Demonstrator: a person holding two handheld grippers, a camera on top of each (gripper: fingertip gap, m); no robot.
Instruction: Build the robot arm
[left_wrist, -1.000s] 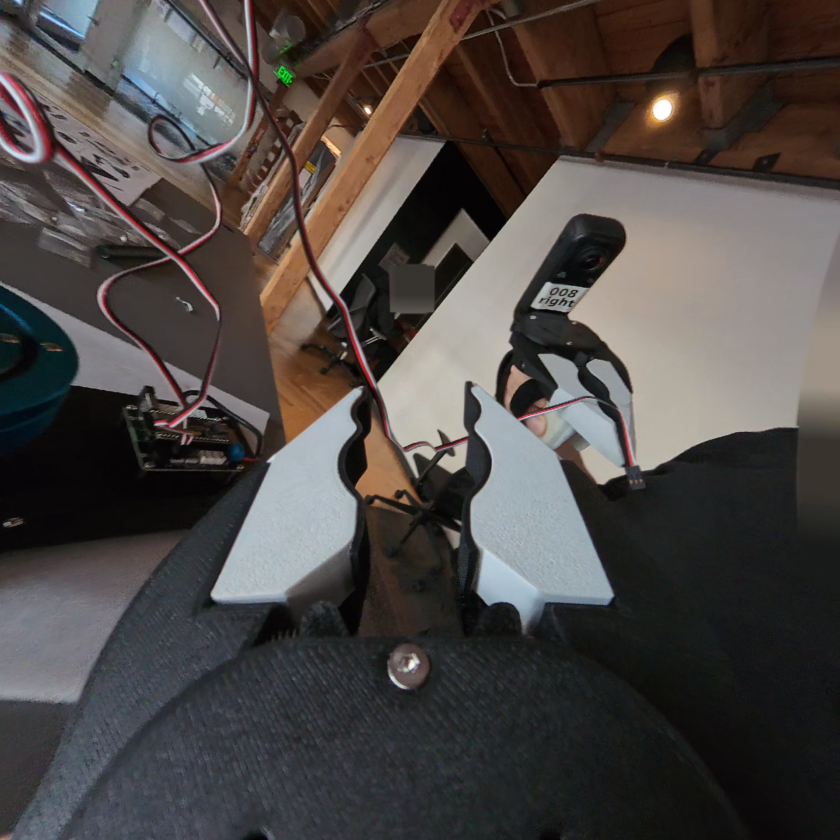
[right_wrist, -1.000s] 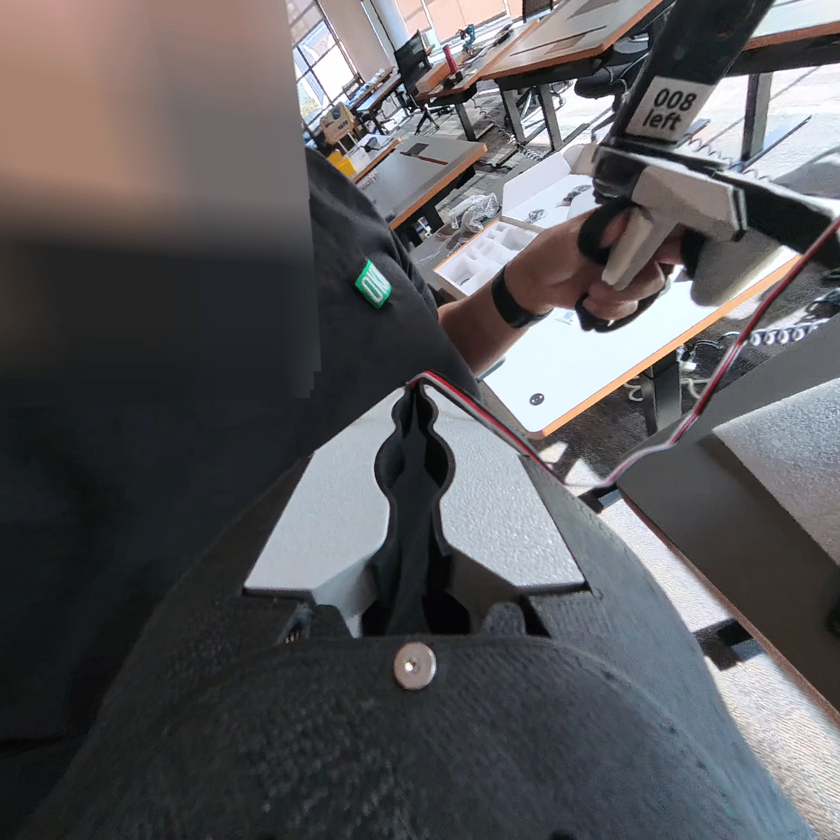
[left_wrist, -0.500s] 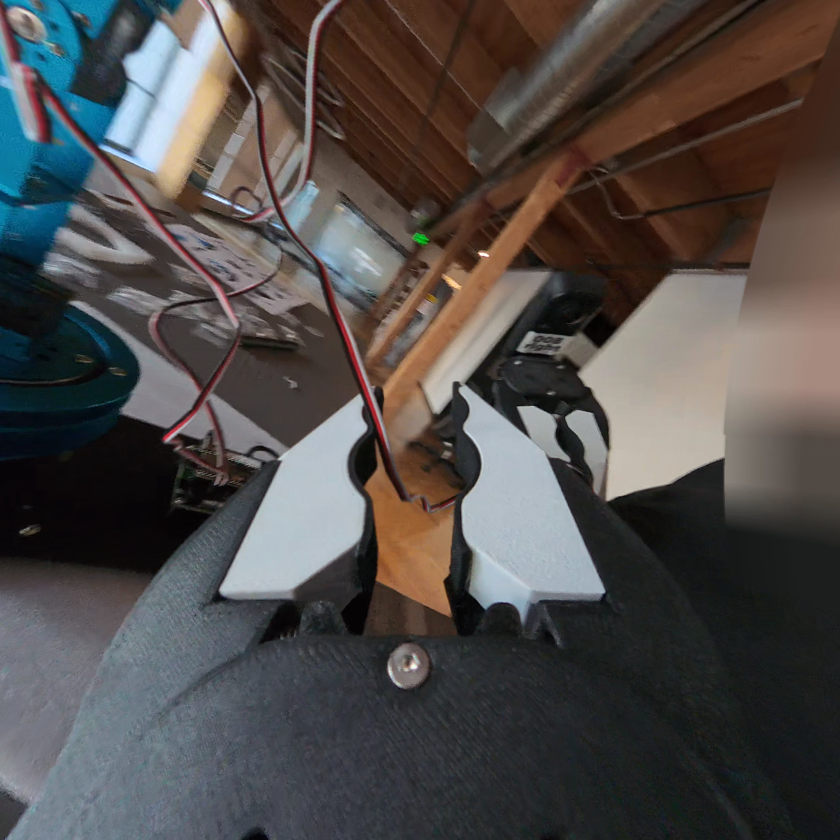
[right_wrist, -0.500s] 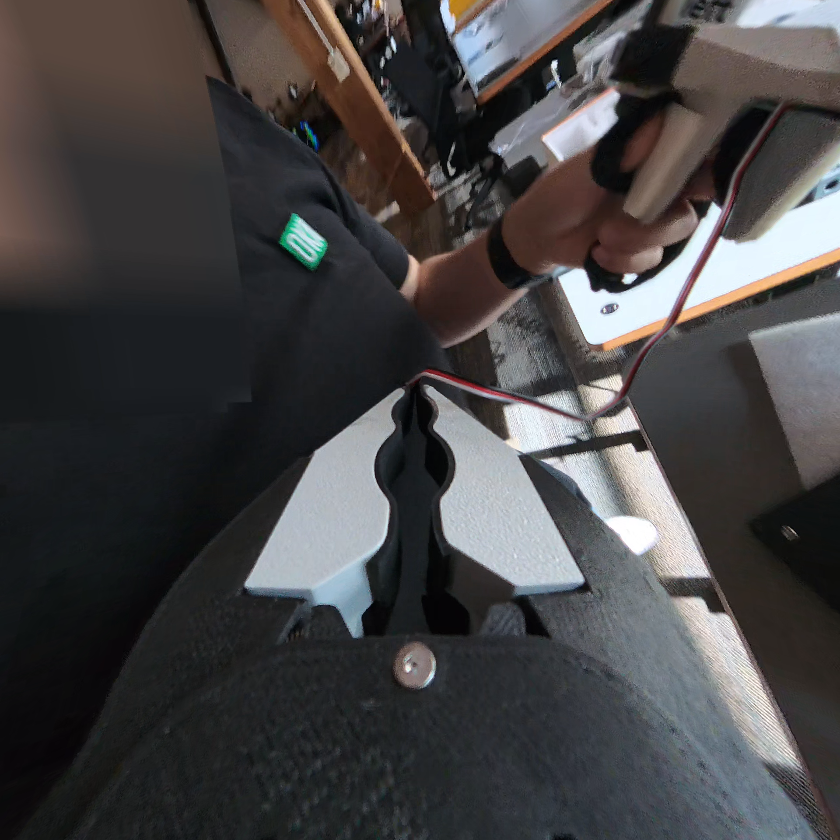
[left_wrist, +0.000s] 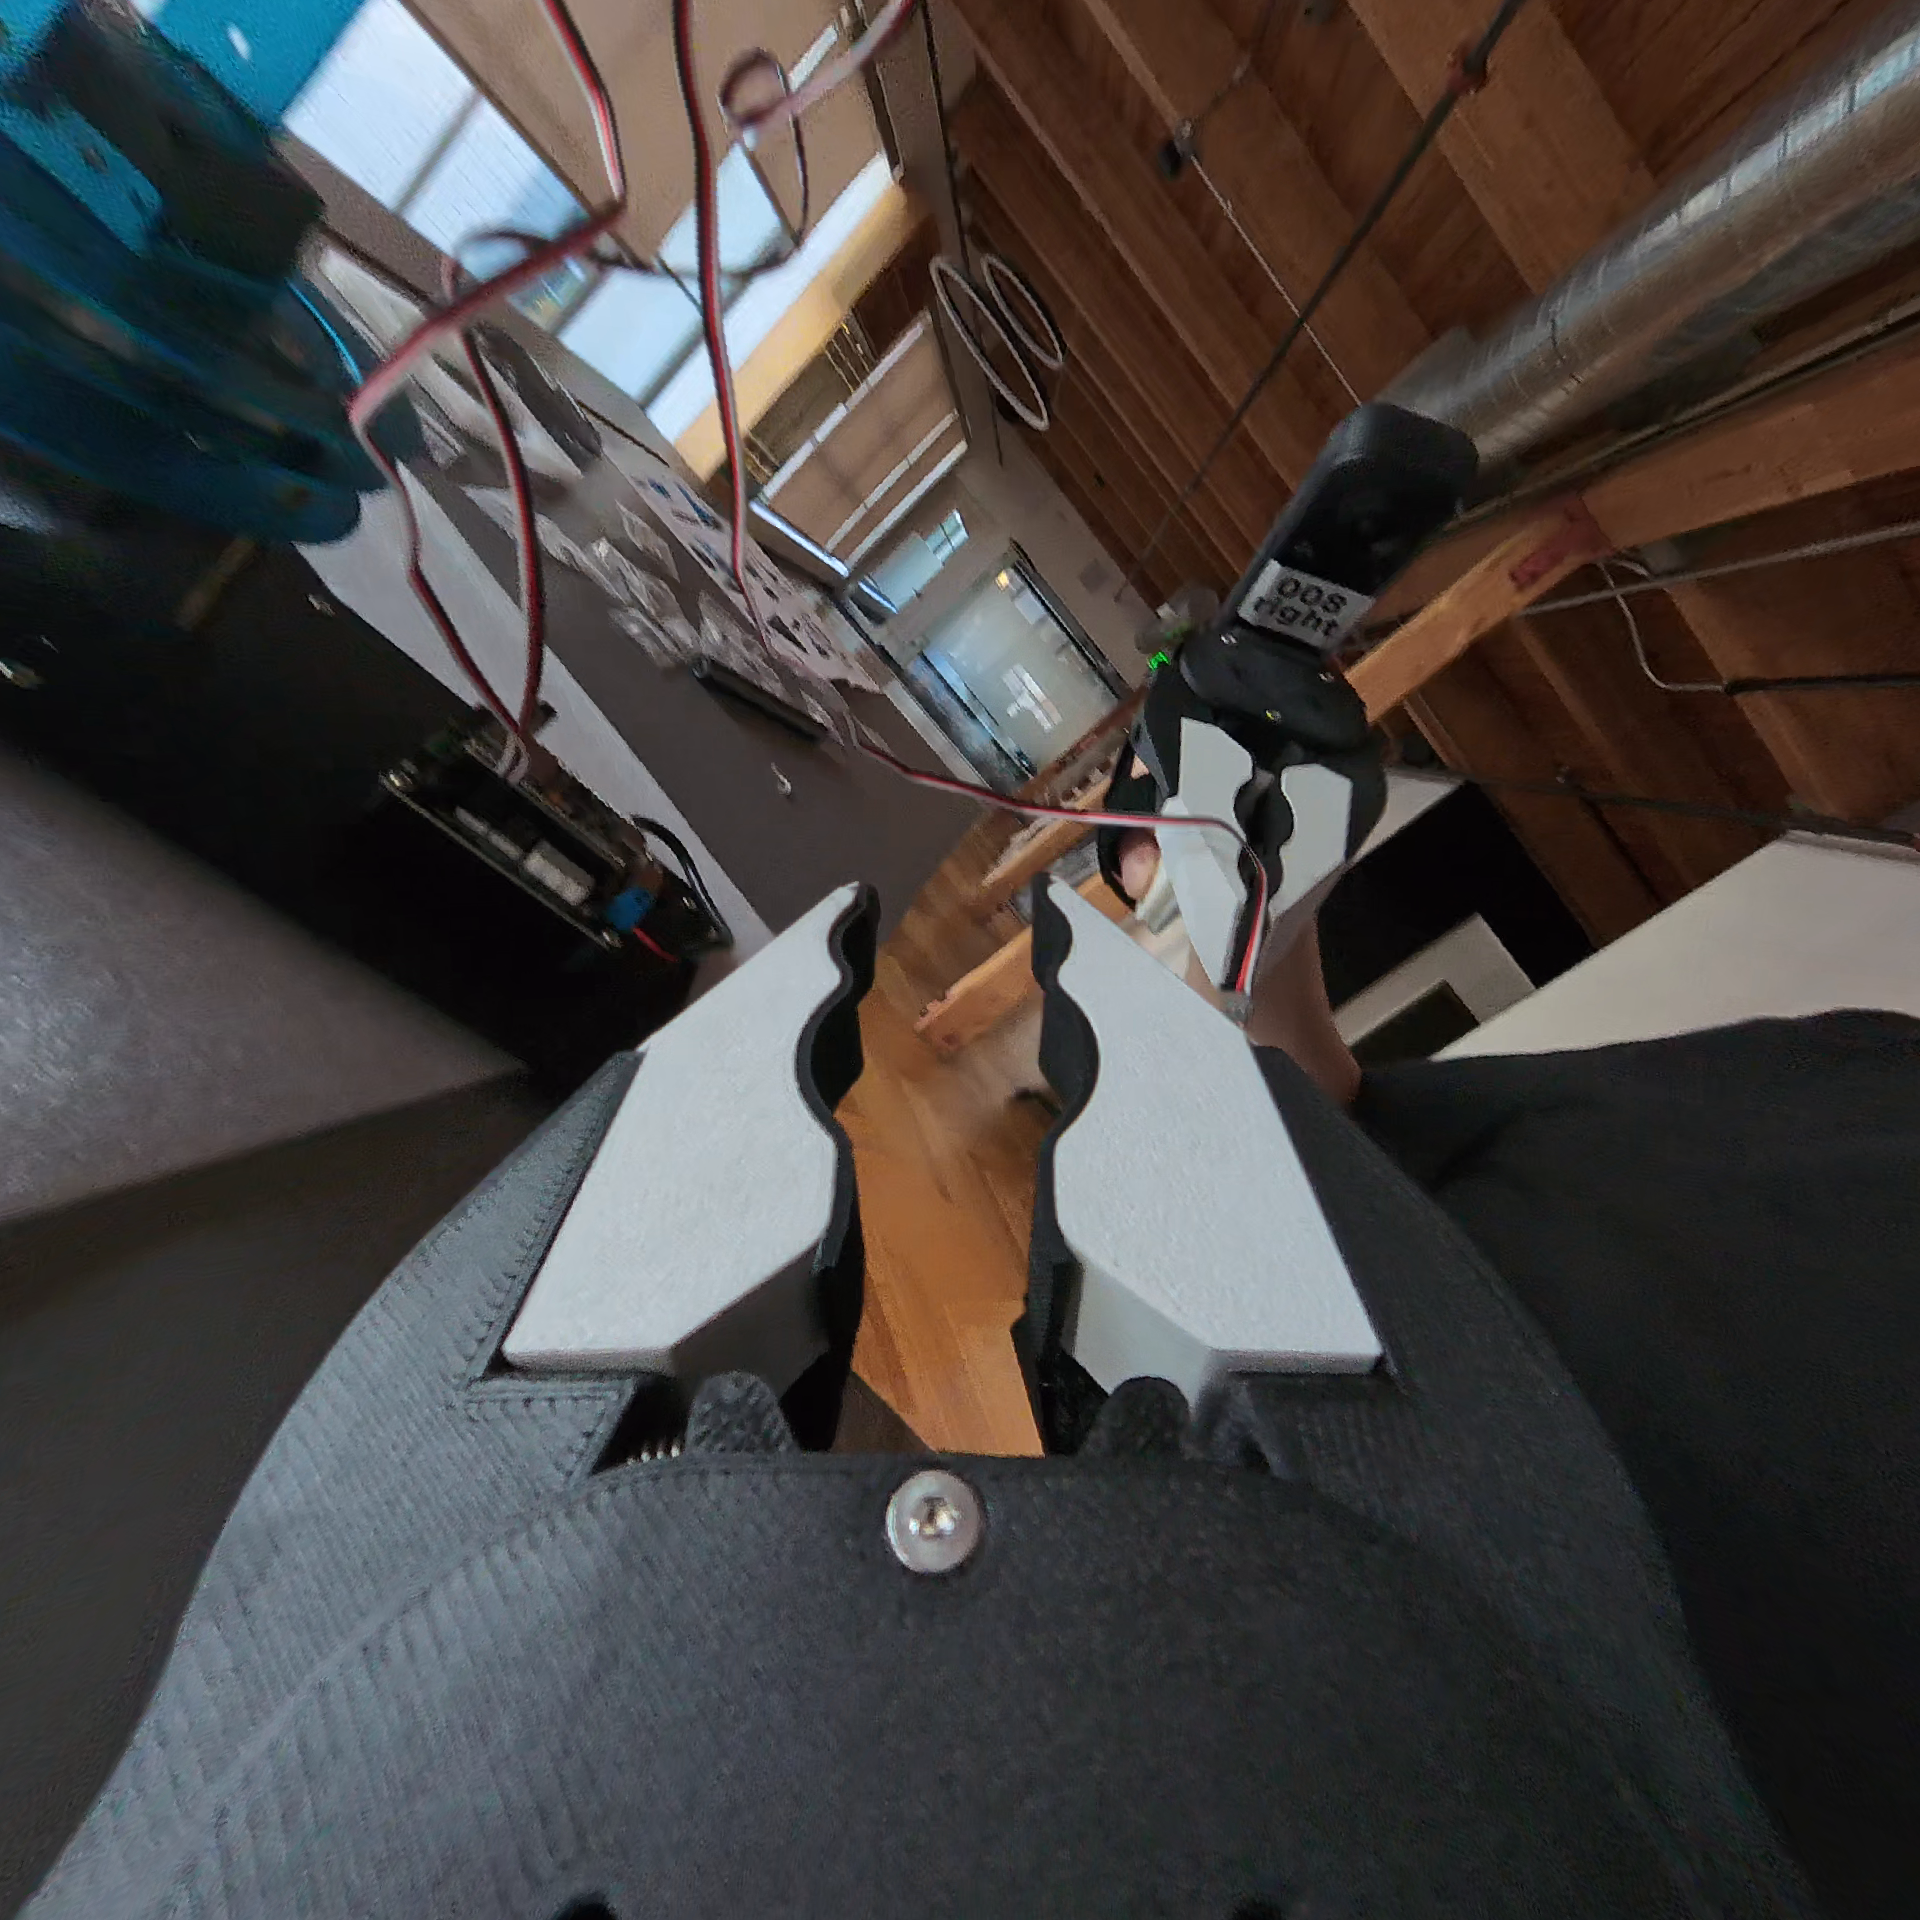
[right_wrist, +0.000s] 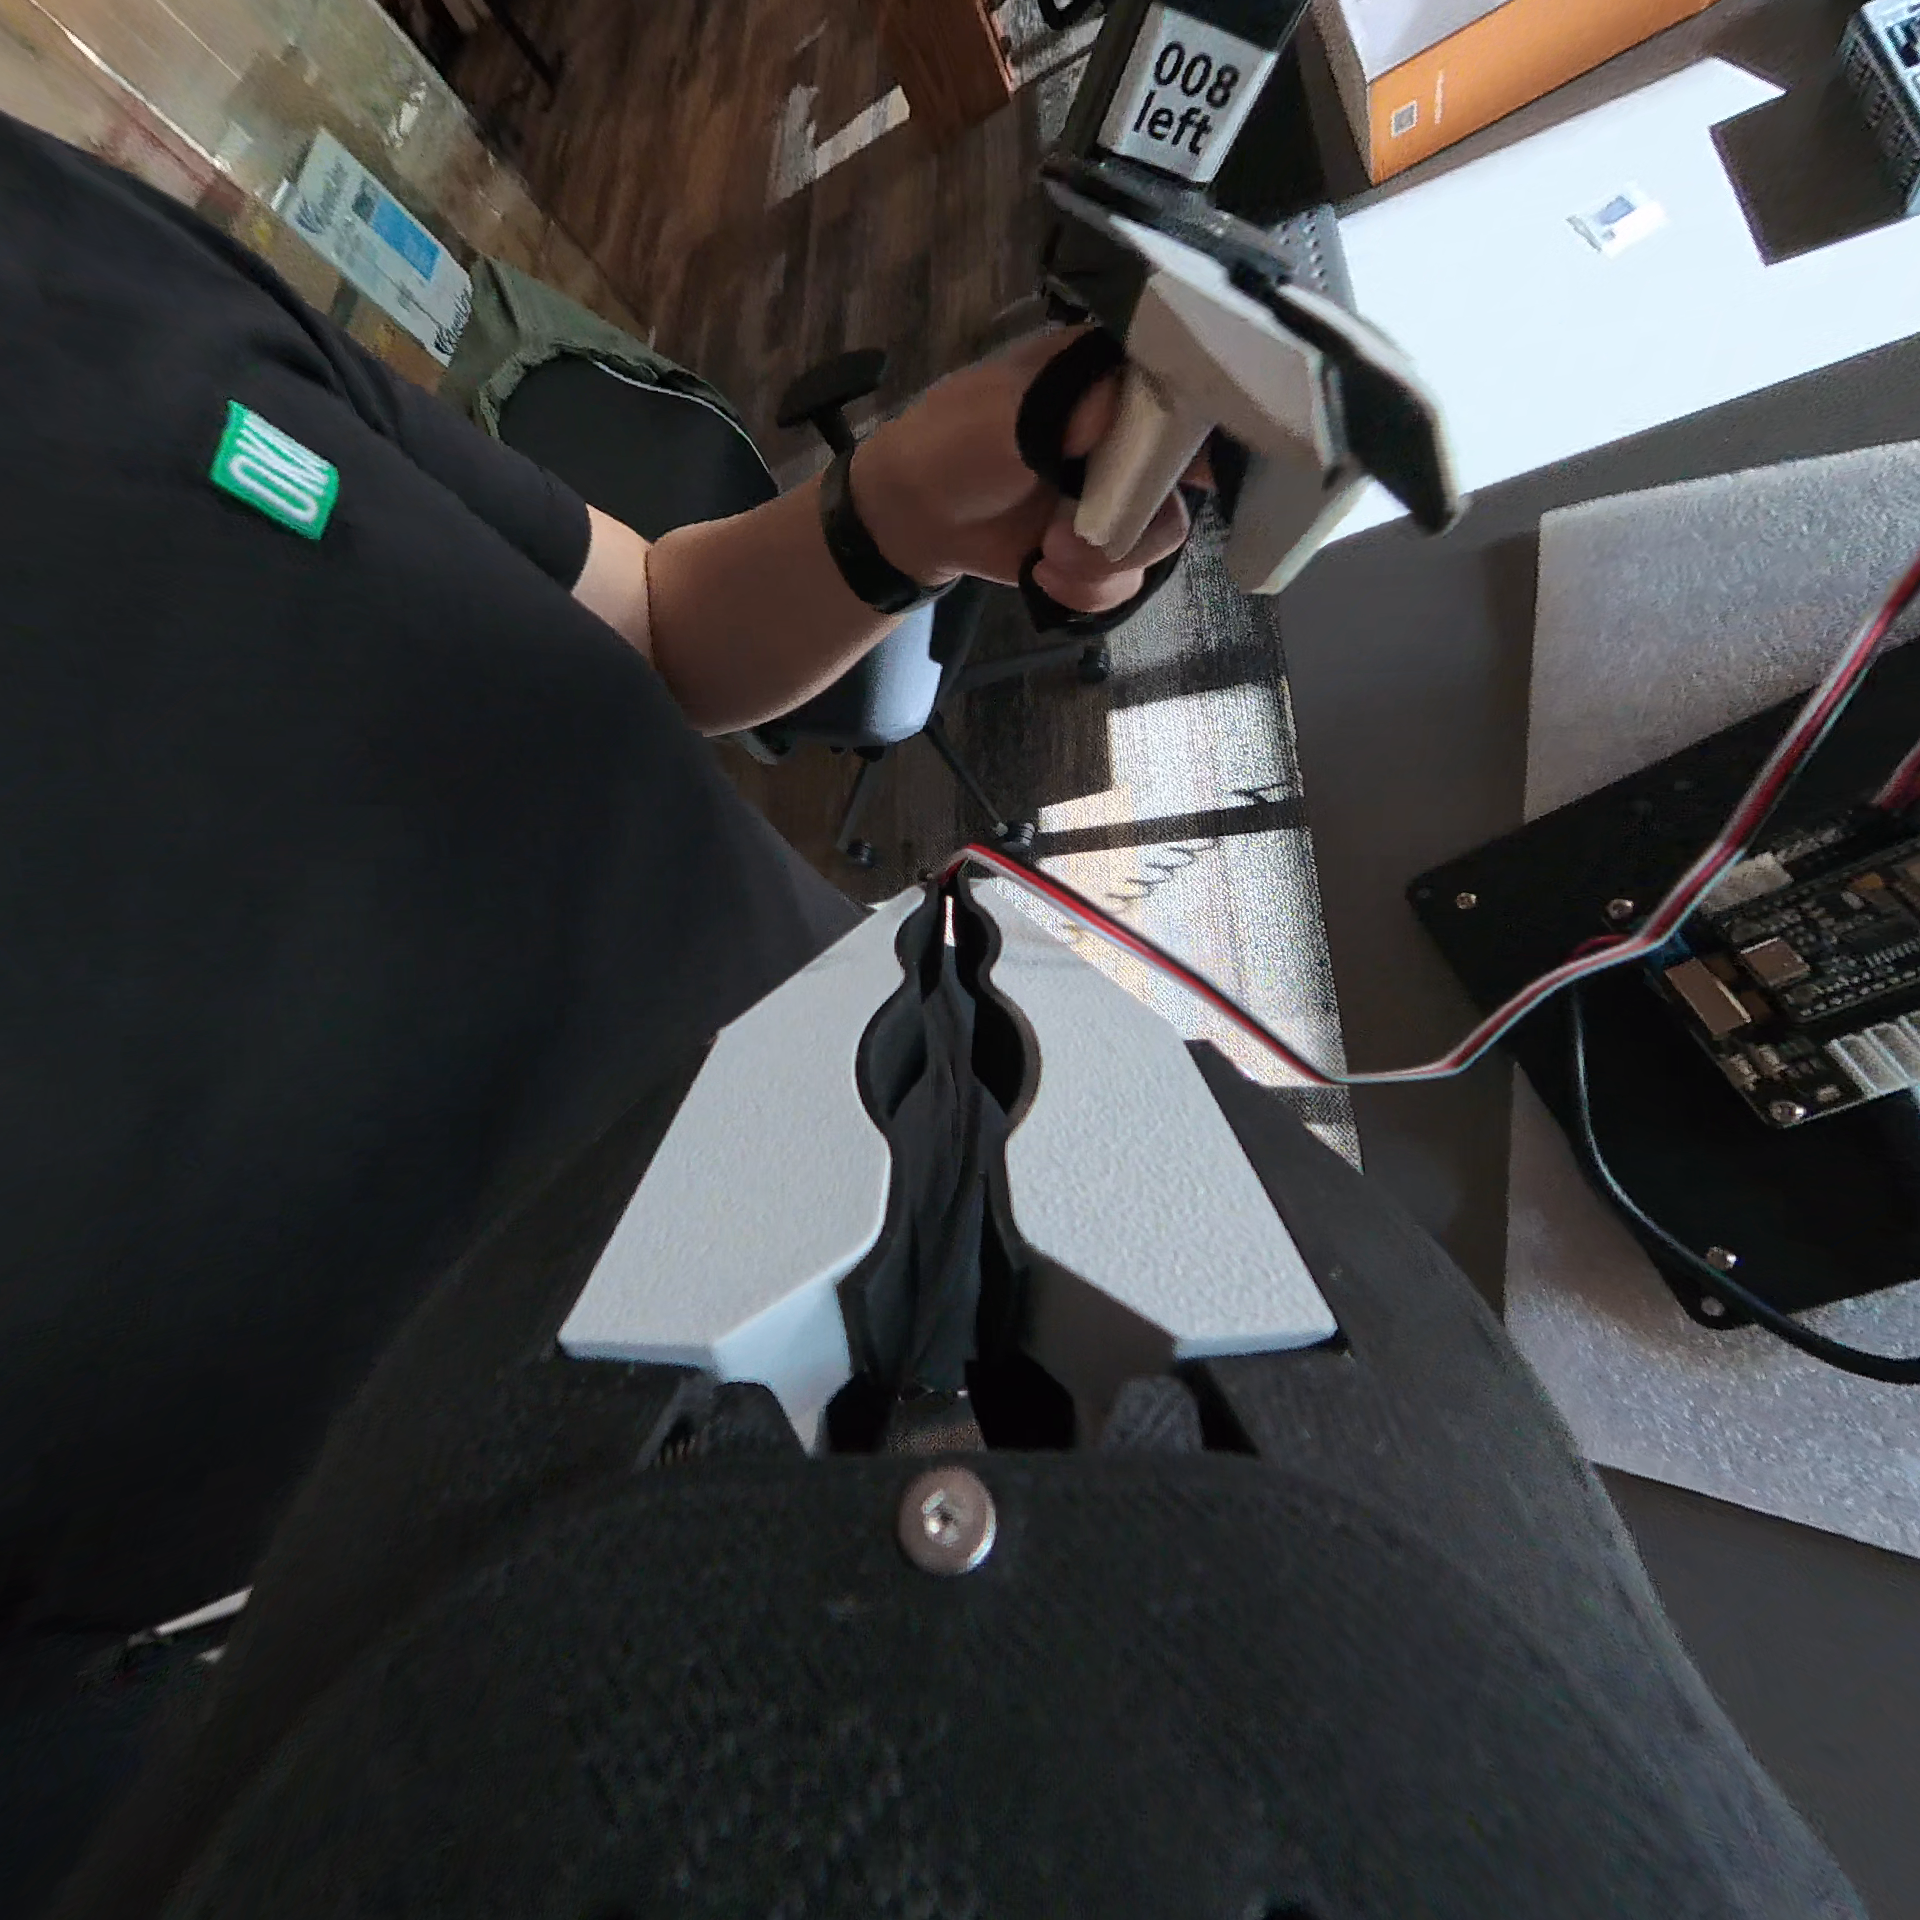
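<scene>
Right gripper (right_wrist: 951, 894) has its grey fingers pressed together on a thin red, white and black cable (right_wrist: 1195, 1003), pinched right at the tips. From there the cable runs in a flat three-colour ribbon, sags, then climbs to a circuit board (right_wrist: 1808, 997) on a black plate (right_wrist: 1538, 914), which lies on pale foam (right_wrist: 1662, 1392) on the table. Behind the fingers is a black shirt (right_wrist: 312, 831) with a small green patch.

Left gripper (left_wrist: 951, 914) is spread, with only wooden floor showing between its fingers. Just beyond it, up and to the right, the right gripper (left_wrist: 1252, 831) shows head-on, the cable's short end and plug dangling below its tips. Farther left the cable (left_wrist: 727, 312) loops up past a blue machine (left_wrist: 156, 343) and down to the circuit board (left_wrist: 540, 842). A hand (right_wrist: 987, 488) grips the left gripper's handle.
</scene>
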